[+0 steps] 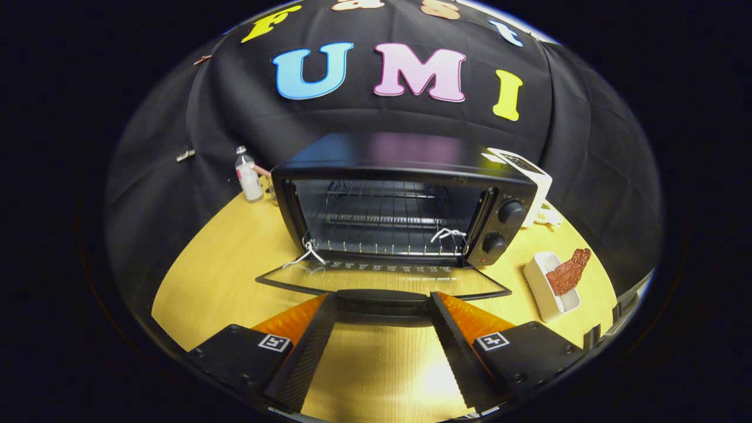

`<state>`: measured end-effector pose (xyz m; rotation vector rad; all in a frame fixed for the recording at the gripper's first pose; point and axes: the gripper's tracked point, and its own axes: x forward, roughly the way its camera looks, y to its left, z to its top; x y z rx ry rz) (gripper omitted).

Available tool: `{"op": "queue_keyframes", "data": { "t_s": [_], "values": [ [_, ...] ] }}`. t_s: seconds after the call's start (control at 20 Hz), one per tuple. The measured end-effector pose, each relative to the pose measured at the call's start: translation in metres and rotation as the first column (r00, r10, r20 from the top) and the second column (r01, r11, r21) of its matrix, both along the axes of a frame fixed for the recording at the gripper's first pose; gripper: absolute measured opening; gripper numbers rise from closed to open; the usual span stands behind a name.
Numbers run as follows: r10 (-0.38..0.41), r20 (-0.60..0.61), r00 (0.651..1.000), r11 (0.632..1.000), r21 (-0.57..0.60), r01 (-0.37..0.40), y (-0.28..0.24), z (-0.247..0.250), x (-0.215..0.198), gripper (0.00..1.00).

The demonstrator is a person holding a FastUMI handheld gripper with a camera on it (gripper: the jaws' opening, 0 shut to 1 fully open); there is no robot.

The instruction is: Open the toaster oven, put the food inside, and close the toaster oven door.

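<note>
The toaster oven (405, 202) stands mid-desk (223, 270) with its door (382, 281) dropped flat, so opening looks done, and the hand-held gripper (383, 301), fingers apart and empty at the door handle, must next swing to the food (568, 271) in the white dish (543, 291) near the desk's right edge.

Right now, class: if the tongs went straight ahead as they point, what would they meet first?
Probably the black handle of the lowered glass door, lying between the open tongs' tips; beyond it is the black toaster oven's open cavity. Depth is unclear.
</note>
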<state>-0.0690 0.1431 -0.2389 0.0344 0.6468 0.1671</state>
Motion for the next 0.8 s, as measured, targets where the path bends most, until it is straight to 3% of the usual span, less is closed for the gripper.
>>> {"op": "queue_keyframes", "data": {
  "t_s": [0.55,0.8],
  "values": [
    [0.008,-0.188,0.982,0.999,0.04,0.0,-0.008,-0.068,-0.022,0.98],
    [0.059,-0.194,0.979,0.996,0.077,-0.044,-0.007,-0.062,-0.027,0.97]
  ]
}}
